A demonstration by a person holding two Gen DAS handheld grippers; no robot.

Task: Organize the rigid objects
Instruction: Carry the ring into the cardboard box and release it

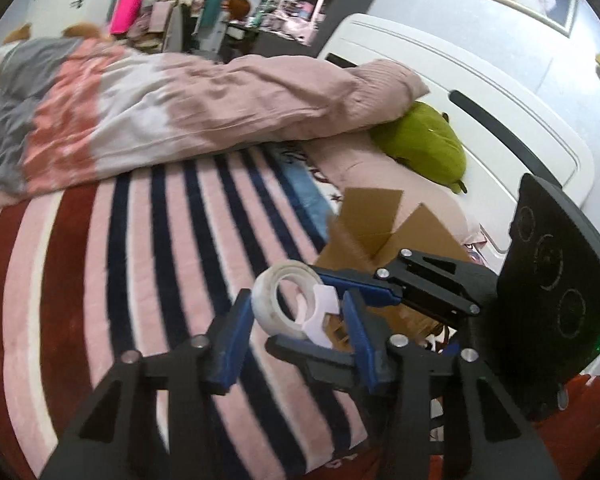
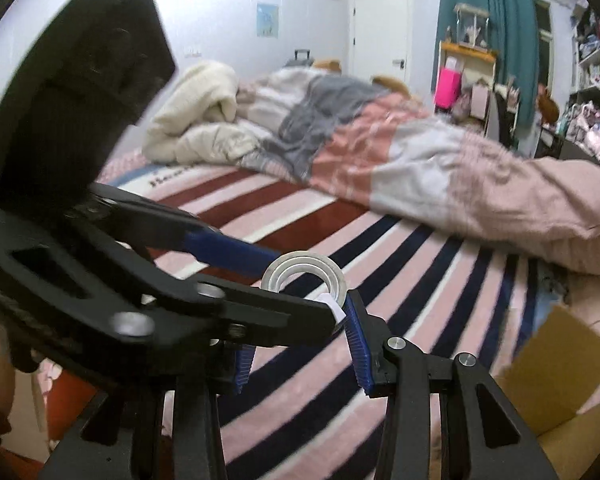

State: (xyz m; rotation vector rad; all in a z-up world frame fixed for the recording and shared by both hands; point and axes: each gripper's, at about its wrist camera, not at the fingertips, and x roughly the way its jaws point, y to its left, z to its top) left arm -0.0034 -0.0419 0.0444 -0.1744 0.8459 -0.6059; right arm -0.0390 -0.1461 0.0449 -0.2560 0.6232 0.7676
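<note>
Striped bed [image 1: 140,240] with open cardboard box [image 1: 372,216] nearby. Left claw [image 1: 296,304] is clamped across the tape roll [image 1: 264,304], held above the bed. Right claw [image 2: 300,332] brackets the roll's white tab [image 2: 337,307]; its grip is indeterminate.

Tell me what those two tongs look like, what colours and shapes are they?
Both tongs are alike: the left tongs and the right tongs have black, angular plastic arms joined by round silver bolts. Each ends in two flat blue fingers with ridged pads. Behind the right tongs sits a big black plate with three circles scratched on it and a tiny green light. No cables show.
</note>
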